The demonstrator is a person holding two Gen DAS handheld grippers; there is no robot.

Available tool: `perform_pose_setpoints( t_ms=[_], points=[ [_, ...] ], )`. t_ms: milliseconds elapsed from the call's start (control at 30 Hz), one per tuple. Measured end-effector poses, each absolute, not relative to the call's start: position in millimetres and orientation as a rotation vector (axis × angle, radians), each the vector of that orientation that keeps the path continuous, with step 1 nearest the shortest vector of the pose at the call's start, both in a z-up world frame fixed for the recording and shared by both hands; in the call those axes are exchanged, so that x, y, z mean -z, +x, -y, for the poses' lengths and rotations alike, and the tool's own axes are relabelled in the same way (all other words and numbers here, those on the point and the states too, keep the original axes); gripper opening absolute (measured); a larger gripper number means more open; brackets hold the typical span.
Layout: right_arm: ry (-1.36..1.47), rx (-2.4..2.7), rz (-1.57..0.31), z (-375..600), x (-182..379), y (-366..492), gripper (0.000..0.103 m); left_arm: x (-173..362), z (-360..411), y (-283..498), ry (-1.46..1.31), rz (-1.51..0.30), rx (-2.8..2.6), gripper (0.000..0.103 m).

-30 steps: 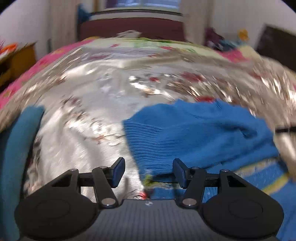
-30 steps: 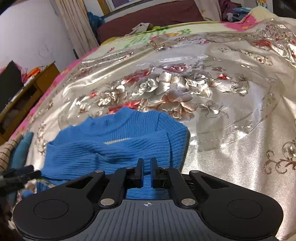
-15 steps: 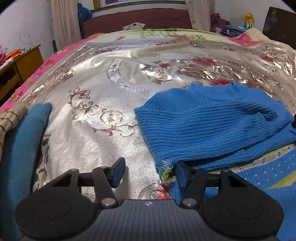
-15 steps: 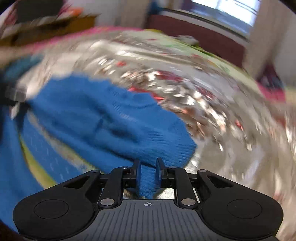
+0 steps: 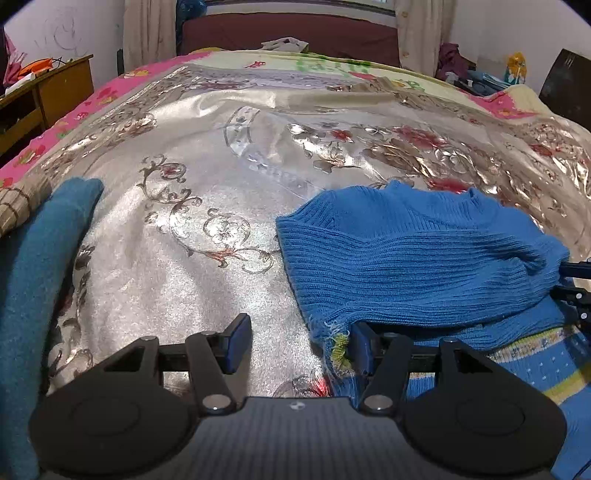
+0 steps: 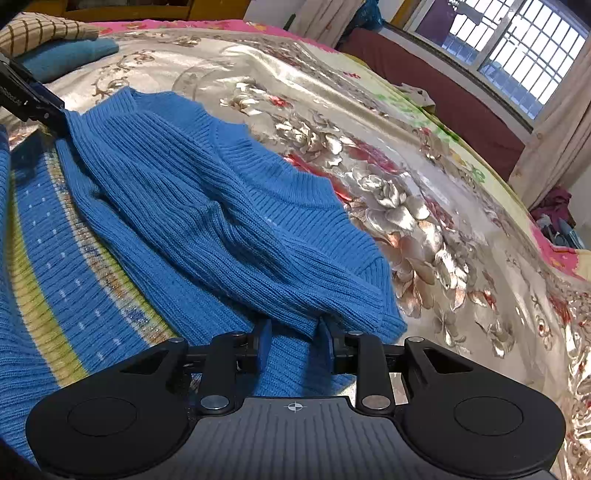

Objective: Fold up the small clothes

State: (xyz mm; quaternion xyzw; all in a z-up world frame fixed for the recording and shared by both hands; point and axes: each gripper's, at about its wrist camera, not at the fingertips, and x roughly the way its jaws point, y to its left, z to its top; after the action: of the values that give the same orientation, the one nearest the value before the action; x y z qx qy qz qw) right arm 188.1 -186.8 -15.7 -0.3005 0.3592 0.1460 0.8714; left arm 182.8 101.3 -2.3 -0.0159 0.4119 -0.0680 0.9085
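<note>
The right gripper [image 6: 293, 345], clamped a second ago, is opening around the folded sleeve [image 6: 295, 291] of the blue sweater [image 6: 192, 192], releasing it; the left gripper [image 5: 299, 341] stays wide, empty, beside the hem

Two matte-black grippers w/ ribbed tops, round side discs, silver screws, blue-padded fingers [image 5: 236, 343].

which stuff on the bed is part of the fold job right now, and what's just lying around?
In the job:
- blue knit sweater
- left tool, open beside its edge
- right tool, opening, sweater fold between its pads

Lying about:
- teal folded garment
- checked cloth
- wooden cabinet
</note>
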Motion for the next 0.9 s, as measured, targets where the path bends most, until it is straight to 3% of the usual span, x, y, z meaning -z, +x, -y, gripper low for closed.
perform_pose_setpoints(
  t_ms=[67,100,133,333,667,700,733,900],
  points=[
    [-0.625,-0.306,-0.759,187.6,15.6,190.5,0.024,1.5,-101.7,184.0,-0.039,-0.848,0.136,0.061],
    [-0.608,-0.299,-0.769,188.8,14.2,192.4,0.018,0.8,-102.0,184.5,-0.041,-0.845,0.134,0.061],
    [-0.58,-0.293,-0.778,190.7,11.4,194.0,0.005,-0.4,-102.6,184.7,-0.044,-0.841,0.129,0.059],
    [-0.313,-0.308,-0.818,214.5,-22.4,189.0,0.0,-6.4,-113.3,181.0,-0.1,-0.823,0.111,0.056],
    [-0.277,-0.335,-0.887,222.3,-11.4,170.9,0.0,2.1,-109.2,166.0,0.014,-0.85,0.121,0.056],
    [-0.264,-0.33,-0.872,222.6,-14.9,170.2,0.003,0.6,-109.0,165.9,0.018,-0.847,0.123,0.056],
    [-0.247,-0.32,-0.848,223.6,-18.8,170.5,0.012,-0.9,-109.0,165.8,0.018,-0.843,0.124,0.056],
    [-0.093,-0.222,-0.833,243.3,-23.7,195.6,0.024,-10.1,-107.4,163.1,0.024,-0.821,0.13,0.056]
  ],
)
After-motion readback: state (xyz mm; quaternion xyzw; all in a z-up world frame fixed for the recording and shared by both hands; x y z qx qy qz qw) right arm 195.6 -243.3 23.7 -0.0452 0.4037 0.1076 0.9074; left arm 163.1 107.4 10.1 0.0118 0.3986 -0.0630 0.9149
